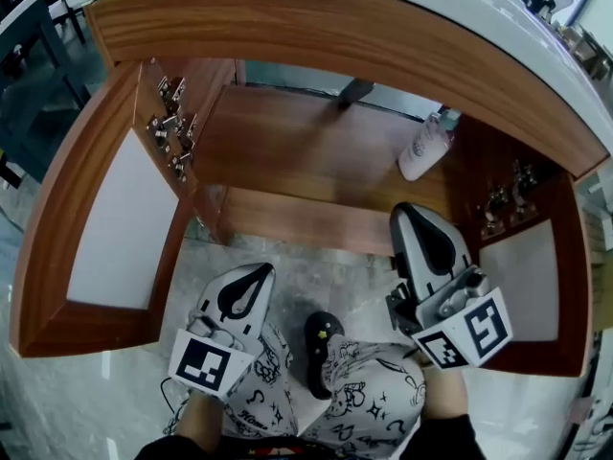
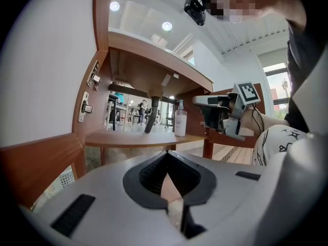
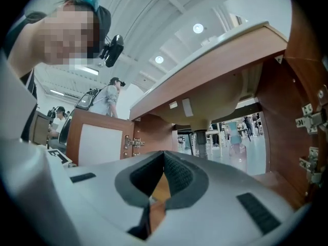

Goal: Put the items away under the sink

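Observation:
A white pump bottle [image 1: 421, 147] stands upright at the right end of the wooden shelf [image 1: 306, 161] inside the open cabinet under the sink. It also shows in the left gripper view [image 2: 180, 119] and, blurred, in the right gripper view [image 3: 237, 148]. My left gripper [image 1: 249, 278] hovers over the floor in front of the cabinet, jaws shut and empty [image 2: 166, 155]. My right gripper [image 1: 410, 214] is at the shelf's front edge, a little short of the bottle, shut with nothing in it [image 3: 164, 155].
Both cabinet doors stand open: the left door [image 1: 115, 218] and the right door [image 1: 527, 276]. A dark drain pipe [image 1: 354, 91] comes down at the back of the shelf. Metal hinges [image 1: 170, 127] line the left wall. The person's patterned knees [image 1: 374, 401] and a black shoe [image 1: 321, 338] are below.

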Demonstrator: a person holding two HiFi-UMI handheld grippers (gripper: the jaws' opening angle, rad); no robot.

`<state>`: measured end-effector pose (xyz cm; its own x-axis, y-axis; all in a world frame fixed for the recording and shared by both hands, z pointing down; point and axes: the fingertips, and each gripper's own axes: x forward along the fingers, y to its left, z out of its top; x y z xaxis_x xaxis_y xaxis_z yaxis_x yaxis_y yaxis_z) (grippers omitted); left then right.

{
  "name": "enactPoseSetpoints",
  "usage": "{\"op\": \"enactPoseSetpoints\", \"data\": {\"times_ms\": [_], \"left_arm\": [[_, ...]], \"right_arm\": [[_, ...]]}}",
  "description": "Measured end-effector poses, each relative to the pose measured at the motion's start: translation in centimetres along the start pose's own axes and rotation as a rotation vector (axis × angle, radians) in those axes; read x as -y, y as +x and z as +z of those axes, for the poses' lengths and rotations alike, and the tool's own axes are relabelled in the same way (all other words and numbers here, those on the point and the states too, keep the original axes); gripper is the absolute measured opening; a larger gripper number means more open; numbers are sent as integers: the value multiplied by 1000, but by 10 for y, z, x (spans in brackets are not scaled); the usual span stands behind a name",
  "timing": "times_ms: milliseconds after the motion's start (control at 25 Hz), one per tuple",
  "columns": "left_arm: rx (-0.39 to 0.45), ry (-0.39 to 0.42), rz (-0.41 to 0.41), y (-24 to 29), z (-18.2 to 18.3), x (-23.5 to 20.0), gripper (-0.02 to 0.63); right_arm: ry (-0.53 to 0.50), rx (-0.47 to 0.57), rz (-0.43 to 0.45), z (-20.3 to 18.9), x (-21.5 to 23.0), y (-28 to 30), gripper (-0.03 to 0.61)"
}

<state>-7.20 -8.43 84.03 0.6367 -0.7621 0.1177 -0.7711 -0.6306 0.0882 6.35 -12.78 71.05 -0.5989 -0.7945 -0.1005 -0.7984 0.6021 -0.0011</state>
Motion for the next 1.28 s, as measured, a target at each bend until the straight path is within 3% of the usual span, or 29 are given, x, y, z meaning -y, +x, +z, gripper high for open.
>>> {"op": "enactPoseSetpoints", "data": {"times_ms": [560,680,880,1040,1280], "left_arm": [[-6,9,-30,14,12,-11,8],[-32,28,-47,19,23,-7,8],[-70,-46,-28,9,70,-5,8],[-136,-119,93,-4,111,-14,8],[-174,-85,67,-18,198,1,8]], "right_arm": [[147,104,64,0,-8,32,8],[160,79,41,-2,-5,39,8],[305,-30,55,2,-19,37,8],[350,-136,107,25,-41,28,8],[442,-211,95,88,-43,26,8]]}}
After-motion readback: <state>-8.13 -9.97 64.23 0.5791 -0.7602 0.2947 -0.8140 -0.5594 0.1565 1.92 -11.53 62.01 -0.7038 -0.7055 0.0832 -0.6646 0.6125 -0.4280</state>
